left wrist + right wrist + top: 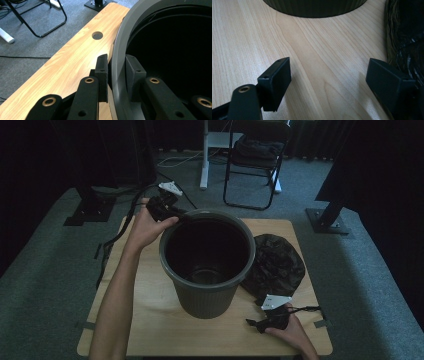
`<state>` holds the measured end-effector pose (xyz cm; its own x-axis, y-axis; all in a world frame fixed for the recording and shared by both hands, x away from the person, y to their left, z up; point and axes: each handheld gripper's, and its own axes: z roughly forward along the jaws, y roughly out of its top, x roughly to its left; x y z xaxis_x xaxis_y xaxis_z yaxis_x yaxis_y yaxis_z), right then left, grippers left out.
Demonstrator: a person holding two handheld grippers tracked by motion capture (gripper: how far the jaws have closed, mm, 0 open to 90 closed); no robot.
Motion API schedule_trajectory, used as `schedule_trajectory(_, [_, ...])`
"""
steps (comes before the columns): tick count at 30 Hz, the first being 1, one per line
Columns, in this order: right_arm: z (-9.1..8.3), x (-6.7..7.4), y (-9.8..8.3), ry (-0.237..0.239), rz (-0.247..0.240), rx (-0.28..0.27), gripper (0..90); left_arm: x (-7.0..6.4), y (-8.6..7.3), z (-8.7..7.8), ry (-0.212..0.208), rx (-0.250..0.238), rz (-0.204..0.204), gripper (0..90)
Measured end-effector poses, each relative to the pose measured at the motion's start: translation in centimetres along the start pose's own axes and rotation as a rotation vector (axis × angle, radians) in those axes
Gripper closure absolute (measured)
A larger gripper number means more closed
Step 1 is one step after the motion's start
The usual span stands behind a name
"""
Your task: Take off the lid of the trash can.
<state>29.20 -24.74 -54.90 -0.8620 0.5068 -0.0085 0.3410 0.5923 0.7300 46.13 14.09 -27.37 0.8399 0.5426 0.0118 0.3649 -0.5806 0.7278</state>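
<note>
The left gripper (117, 72) pinches the rim of the bin (207, 265) in the middle of the table (150, 320) to keep it steady, while the right gripper (328, 82) rests wide open near the black bag (277, 265), likely ready to grab it

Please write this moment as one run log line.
left gripper: shut on bin rim | right gripper: open, above table | black bag: beside bin

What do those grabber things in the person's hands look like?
Both grippers are black. The left gripper has flat, blocky jaws on arms with small brass-coloured rings. The right gripper has the same square black pads. Each carries a grey three-cornered plate on top and trails a black cable. The person's forearms are bare, no sleeves.
</note>
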Motion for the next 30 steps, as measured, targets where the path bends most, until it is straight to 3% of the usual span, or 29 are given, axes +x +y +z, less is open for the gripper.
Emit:
schedule_trajectory(8, [0.0,0.0,0.0,0.000,0.000,0.000,19.6,0.3,-0.3,-0.9,-0.027,-0.018,-0.016,74.9])
schedule_trajectory(12, [0.0,0.0,0.0,0.002,0.000,0.000,19.6,0.4,-0.1,-0.4,-0.048,-0.011,-0.018,75.7])
schedule_trajectory(20, [0.0,0.0,0.0,0.003,0.000,0.000,19.6,0.3,0.3,0.8,-0.116,-0.044,-0.035,75.6])
schedule_trajectory(30, [0.0,0.0,-0.1,0.007,-0.003,0.000,19.6,0.8,0.2,0.1,-0.120,-0.060,-0.056,75.3])
